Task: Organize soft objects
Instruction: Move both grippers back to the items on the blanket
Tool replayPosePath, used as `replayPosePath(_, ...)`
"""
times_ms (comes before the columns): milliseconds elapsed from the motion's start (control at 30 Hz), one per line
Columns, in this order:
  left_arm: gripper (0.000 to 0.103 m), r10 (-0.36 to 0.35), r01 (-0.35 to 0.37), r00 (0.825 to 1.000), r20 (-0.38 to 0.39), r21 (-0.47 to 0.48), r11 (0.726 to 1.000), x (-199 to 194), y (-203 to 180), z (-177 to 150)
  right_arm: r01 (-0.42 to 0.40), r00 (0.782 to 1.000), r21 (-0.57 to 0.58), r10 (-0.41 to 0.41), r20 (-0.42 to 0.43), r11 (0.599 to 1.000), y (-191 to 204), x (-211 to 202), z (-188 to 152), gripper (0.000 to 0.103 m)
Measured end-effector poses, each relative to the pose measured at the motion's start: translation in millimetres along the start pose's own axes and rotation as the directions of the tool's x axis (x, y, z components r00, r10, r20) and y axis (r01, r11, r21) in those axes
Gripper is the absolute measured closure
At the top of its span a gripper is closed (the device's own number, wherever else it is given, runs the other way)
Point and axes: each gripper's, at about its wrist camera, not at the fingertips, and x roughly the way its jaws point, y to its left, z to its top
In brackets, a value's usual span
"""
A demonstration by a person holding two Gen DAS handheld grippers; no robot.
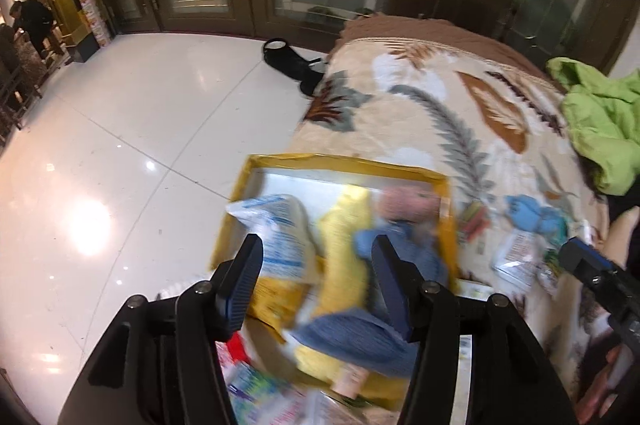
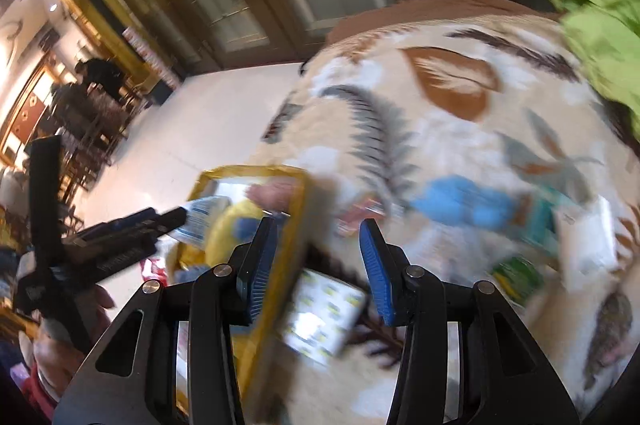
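Where leaf-print blanket (image 1: 420, 129) meets white tile floor (image 1: 120, 145), both jaws part-open, empty, over yellow box (image 1: 344, 165).

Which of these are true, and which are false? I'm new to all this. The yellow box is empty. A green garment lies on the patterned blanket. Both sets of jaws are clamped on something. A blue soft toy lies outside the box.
1. The yellow box is empty. False: it holds soft items, including a yellow cloth and a white packet.
2. A green garment lies on the patterned blanket. True.
3. Both sets of jaws are clamped on something. False: the left gripper and right gripper both stand open, gripping nothing.
4. A blue soft toy lies outside the box. True.
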Motion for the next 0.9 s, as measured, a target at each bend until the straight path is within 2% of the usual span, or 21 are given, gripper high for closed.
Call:
replayPosePath(167,0.040,-0.098,0.100,0.994,-0.044,0.068,0.993,-13.6,-39.4,-10.5,0.015,1.000,0.086,-0.015,0.001,0.996,-43.7,-25.4,-24.6,0.060)
replayPosePath(233,0.040,-0.148,0.156,0.985,-0.088,0.099,0.983,-13.7,-61.6,-15.8,0.014,1.000,0.122,-0.014,-0.001,0.992,-57.9,-32.2,-33.4,0.060)
replayPosePath(400,0.040,-0.238,0.272,0.948,-0.210,0.150,0.951,-4.3,-110.6,-24.7,0.016,1.000,0.184,-0.015,-0.009,0.983,-82.3,-43.4,-51.1,0.060)
replayPosePath(533,0.040,-0.225,0.283,0.930,-0.292,0.175,0.943,15.1,-132.3,-29.7,0.010,1.000,0.202,-0.010,-0.001,0.979,-94.1,-51.6,-60.4,0.060)
replayPosePath(667,0.040,-0.177,0.245,0.931,-0.320,0.185,0.952,32.6,-133.7,-31.5,-0.003,1.000,0.222,0.002,0.004,0.975,-105.2,-56.0,-67.2,0.060)
replayPosePath(800,0.040,-0.164,0.241,0.915,-0.369,0.174,0.955,51.0,-129.1,-35.5,-0.016,1.000,0.242,0.015,0.008,0.970,-114.1,-56.1,-70.6,0.060)
replayPosePath(867,0.040,-0.162,0.242,0.915,-0.369,0.180,0.954,54.4,-130.4,-36.1,-0.023,1.000,0.254,0.021,0.009,0.967,-119.1,-54.7,-73.0,0.060)
replayPosePath(900,0.040,-0.144,0.226,0.921,-0.361,0.195,0.954,54.5,-132.5,-36.9,-0.028,1.000,0.261,0.026,0.010,0.965,-121.4,-54.0,-74.3,0.060)
